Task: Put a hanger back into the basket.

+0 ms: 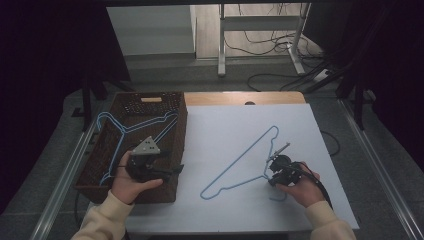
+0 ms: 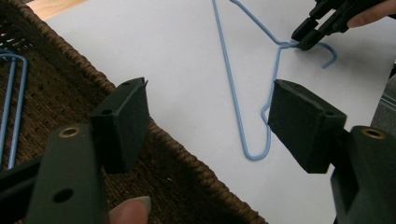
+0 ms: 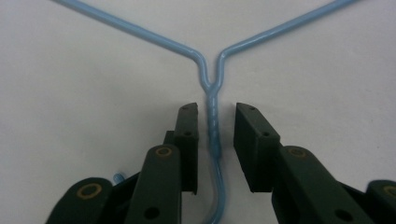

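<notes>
One light, stiff wire hanger (image 3: 212,84) lies on the sheet at 3 o'clock of the basket (image 1: 95,165); my right claw (image 3: 215,140) straddles its twisted neck, jaws apart, unclamped; left claw (image 2: 210,126) gapes empty.

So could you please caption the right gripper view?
Right gripper straddling the twisted neck of a blue wire hanger, jaws slightly apart.

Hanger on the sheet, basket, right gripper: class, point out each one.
hanger (image 1: 235,161), high view, on its long straight side.
basket (image 1: 180,107), high view, on its right rim.
right gripper (image 3: 215,122), right gripper view, midway between the tips, open around the hanger's twisted neck.
</notes>
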Demonstrator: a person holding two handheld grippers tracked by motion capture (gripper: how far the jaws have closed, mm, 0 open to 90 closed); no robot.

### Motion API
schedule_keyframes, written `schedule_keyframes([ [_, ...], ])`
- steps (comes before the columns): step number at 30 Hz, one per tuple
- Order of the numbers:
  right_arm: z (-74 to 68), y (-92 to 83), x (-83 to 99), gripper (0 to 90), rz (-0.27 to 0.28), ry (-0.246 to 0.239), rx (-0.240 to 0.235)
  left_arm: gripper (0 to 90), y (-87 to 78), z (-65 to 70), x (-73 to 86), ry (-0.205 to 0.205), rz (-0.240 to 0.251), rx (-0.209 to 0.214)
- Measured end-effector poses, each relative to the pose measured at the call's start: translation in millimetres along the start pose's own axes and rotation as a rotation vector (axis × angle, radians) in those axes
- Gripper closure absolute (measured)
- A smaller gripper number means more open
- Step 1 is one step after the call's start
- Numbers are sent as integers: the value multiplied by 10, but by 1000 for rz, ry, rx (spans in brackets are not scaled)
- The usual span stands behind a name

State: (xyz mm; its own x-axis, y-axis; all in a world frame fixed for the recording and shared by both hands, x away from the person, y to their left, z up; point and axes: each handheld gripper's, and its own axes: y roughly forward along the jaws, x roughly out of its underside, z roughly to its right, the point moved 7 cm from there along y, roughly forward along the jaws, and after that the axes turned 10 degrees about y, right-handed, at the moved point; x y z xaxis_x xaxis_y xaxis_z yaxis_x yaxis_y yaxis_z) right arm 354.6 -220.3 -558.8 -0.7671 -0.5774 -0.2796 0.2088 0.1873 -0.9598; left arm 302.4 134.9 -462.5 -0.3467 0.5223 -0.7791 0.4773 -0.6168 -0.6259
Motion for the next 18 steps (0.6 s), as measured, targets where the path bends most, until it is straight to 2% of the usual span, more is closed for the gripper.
schedule_keyframes([
  [4,-36,7,-2,849,-18,-7,-8,288,34,32,-9,9,-7,6],
  [10,-58,6,-13,858,-30,-45,8,288,88,106,-60,24,-10,18],
  [14,-74,-38,-15,859,-18,-41,-22,288,173,204,-129,51,-17,36],
  [18,-89,-126,-34,860,2,-47,-23,290,311,335,-221,76,-43,58],
])
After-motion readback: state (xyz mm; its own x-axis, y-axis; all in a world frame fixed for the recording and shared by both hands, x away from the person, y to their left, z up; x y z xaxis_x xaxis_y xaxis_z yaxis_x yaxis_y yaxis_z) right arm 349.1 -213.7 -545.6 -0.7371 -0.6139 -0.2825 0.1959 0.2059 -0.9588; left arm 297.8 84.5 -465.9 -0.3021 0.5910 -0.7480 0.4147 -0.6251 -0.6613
